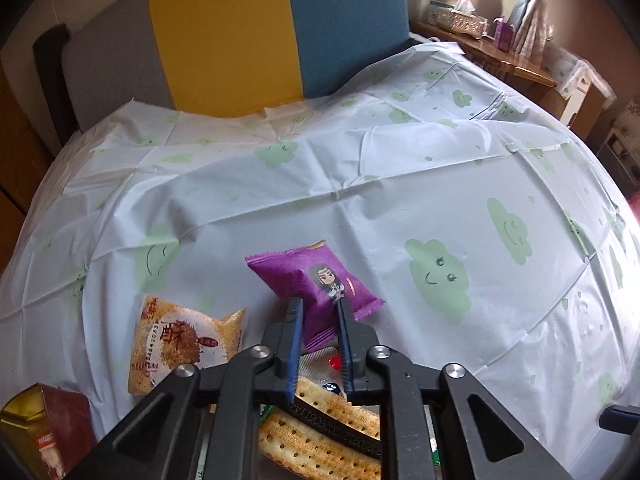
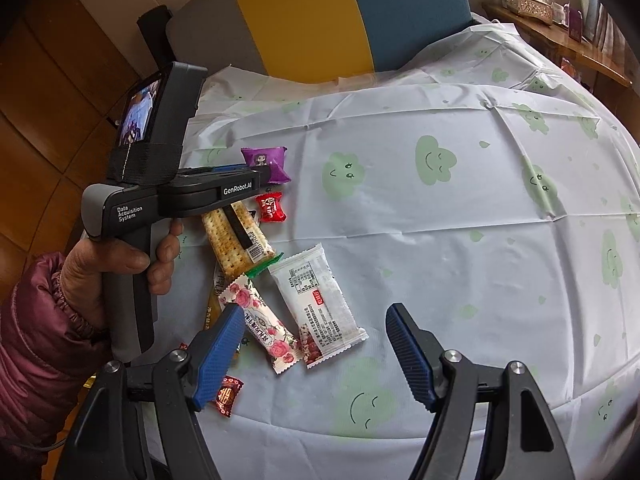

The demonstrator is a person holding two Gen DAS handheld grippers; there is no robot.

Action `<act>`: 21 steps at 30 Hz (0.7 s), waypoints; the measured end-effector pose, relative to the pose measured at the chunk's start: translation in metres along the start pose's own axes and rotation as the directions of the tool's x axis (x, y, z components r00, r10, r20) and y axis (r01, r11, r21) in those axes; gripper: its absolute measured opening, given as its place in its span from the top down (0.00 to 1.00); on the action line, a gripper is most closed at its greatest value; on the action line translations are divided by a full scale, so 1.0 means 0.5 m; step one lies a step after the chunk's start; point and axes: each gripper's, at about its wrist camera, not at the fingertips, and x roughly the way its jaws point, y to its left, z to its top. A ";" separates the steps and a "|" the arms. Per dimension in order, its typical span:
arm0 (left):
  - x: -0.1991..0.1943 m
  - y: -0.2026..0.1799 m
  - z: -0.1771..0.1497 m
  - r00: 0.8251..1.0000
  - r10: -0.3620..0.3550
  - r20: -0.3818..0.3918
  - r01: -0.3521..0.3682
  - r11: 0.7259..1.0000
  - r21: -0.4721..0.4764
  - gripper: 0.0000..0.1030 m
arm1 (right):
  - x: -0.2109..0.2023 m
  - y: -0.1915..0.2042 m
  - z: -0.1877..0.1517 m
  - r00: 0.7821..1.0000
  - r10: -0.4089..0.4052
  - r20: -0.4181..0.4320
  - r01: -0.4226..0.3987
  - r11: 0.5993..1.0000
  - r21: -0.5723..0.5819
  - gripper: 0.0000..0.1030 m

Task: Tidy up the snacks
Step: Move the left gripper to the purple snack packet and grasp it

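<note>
Tongs of our left gripper (image 1: pixel 319 305) clamp the purple packet (image 1: pixel 316 280) above the crackers (image 1: pixel 320 440) on the cloth (image 1: pixel 400 184), while from the right wrist our right gripper (image 2: pixel 316 316) gapes empty over the floral bar (image 2: pixel 264 320) and white bar (image 2: pixel 316 300).

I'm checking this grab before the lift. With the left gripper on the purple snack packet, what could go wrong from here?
1. The left gripper pinches only the near end of the purple packet, which is tilted, so it may slip or swing on lifting.
2. The red candy and cracker pack lie right beneath it and could get dragged along.
3. The right gripper hangs open over the rose-print bar; dipping might scatter the pile.
</note>
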 end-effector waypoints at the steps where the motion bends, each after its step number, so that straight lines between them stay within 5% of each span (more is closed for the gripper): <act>1: -0.006 -0.003 0.002 1.000 -0.010 0.009 0.010 1.000 0.008 0.90 | 0.001 0.000 -0.001 1.000 -0.001 -0.001 0.001 1.000 -0.003 0.28; 7: -0.008 0.005 0.009 0.996 -0.084 -0.022 0.083 0.996 -0.042 0.87 | 0.006 0.000 -0.003 1.000 -0.010 -0.007 0.010 1.000 -0.002 0.28; 16: 0.014 0.043 0.012 0.992 -0.121 -0.046 0.110 0.975 -0.194 0.46 | 0.007 -0.001 -0.004 1.000 -0.009 -0.013 0.009 1.000 0.000 0.28; 21: 0.048 0.041 0.024 0.992 -0.101 -0.078 0.082 0.972 -0.222 0.47 | 0.010 -0.004 -0.004 1.000 0.001 -0.019 0.000 1.000 0.014 0.28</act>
